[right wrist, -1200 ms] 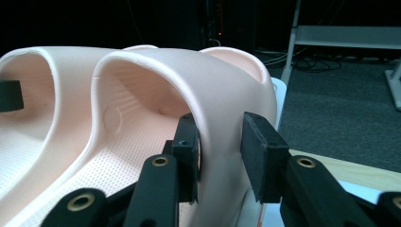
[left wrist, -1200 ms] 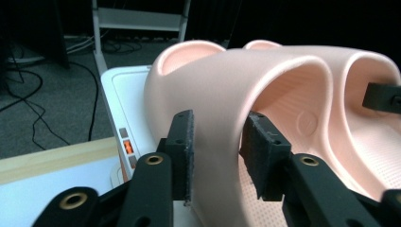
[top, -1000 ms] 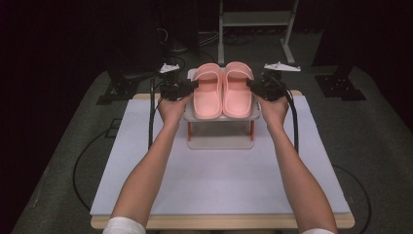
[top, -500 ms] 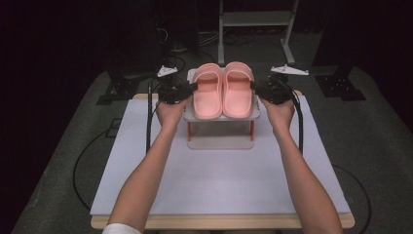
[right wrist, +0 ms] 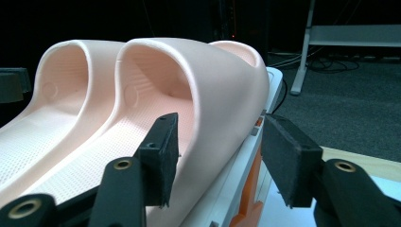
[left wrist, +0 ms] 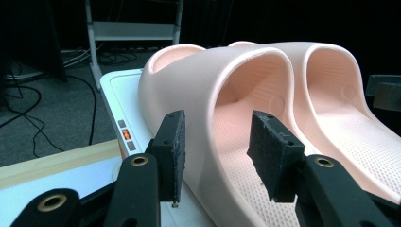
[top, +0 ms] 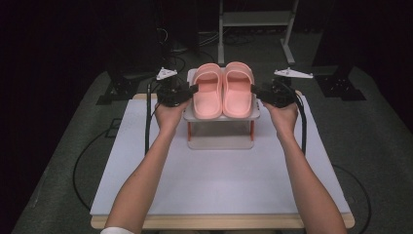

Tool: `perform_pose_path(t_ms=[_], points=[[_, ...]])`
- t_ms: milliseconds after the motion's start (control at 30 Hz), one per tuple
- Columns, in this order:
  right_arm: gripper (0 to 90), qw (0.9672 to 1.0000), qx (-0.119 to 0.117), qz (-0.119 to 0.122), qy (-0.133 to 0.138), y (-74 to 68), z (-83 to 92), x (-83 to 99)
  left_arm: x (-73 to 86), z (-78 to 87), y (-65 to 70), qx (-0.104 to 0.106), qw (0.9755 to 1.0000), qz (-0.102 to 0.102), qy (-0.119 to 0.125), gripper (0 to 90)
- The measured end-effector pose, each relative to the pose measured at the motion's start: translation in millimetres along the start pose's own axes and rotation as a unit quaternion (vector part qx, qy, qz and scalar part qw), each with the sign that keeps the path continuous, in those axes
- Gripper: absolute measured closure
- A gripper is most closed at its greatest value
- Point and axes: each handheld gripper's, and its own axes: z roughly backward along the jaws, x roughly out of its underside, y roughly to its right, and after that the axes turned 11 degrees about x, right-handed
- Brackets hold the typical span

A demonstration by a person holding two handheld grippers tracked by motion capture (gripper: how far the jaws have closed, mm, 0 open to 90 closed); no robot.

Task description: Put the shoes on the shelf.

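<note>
I'm seeing a pair of pink slippers sitting side by side on a small white rack (top: 221, 141) with orange posts, which is standing toward the far end of the white table (top: 219, 180).

High view: the left gripper (top: 187, 91) is sitting just left of the rack, the right gripper (top: 258, 91) just right of it, both at slipper height with hands behind them. From up here I cannot tell how the jaws are standing.

The left gripper view is giving what the high view is not: the left gripper (left wrist: 215, 151) jaws are spread, straddling the outer wall of the left slipper (left wrist: 222, 90), one pad (left wrist: 172, 151) outside and one pad (left wrist: 272, 156) over the footbed, not pinching. The other slipper (left wrist: 350, 94) is lying beyond it. Small indicator buttons (left wrist: 126, 135) are showing on the rack top.

The right gripper view mirrors it: the right gripper (right wrist: 220, 156) jaws are spread around the outer wall of the right slipper (right wrist: 208, 85), one pad (right wrist: 163, 151) inside, one pad (right wrist: 288, 161) outside over the rack edge (right wrist: 246, 156). No squeeze visible. A metal shelf frame (right wrist: 307, 42) is standing behind the rack on the floor.
</note>
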Motion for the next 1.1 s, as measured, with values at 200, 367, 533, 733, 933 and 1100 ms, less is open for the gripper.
perform_pose_path(t_ms=[200, 367, 533, 733, 933, 1100], points=[[38.2, 0.9999, -0.014, -0.009, 0.001, 5.7, 5.8, 1.2, 3.2, 2.9, 0.3, 0.002, 1.0, 0.0, 0.001, 56.2], [36.9, 0.9997, -0.02, -0.007, 0.008, 7.5, 11.6, 1.2, 4.8, 5.8, 0.3, 0.001, 1.0, -0.003, -0.002, 55.0], [36.5, 0.9997, -0.023, -0.008, 0.007, 9.7, 15.7, 3.4, 6.1, 9.5, 2.7, 0.001, 0.9999, -0.011, -0.004, 52.9], [36.1, 0.9996, -0.026, -0.006, 0.005, 12.9, 19.4, 7.0, 6.8, 15.9, 3.2, 0.0, 0.9999, -0.016, -0.001, 51.6], [35.4, 0.9996, -0.026, -0.004, 0.005, 14.7, 24.1, 8.9, 8.2, 23.6, 5.4, 0.001, 0.9998, -0.018, 0.006, 50.2], [35.4, 0.9996, -0.027, 0.001, 0.008, 14.7, 30.2, 10.8, 10.7, 28.6, 6.9, 0.003, 0.9997, -0.023, 0.008, 49.1]])
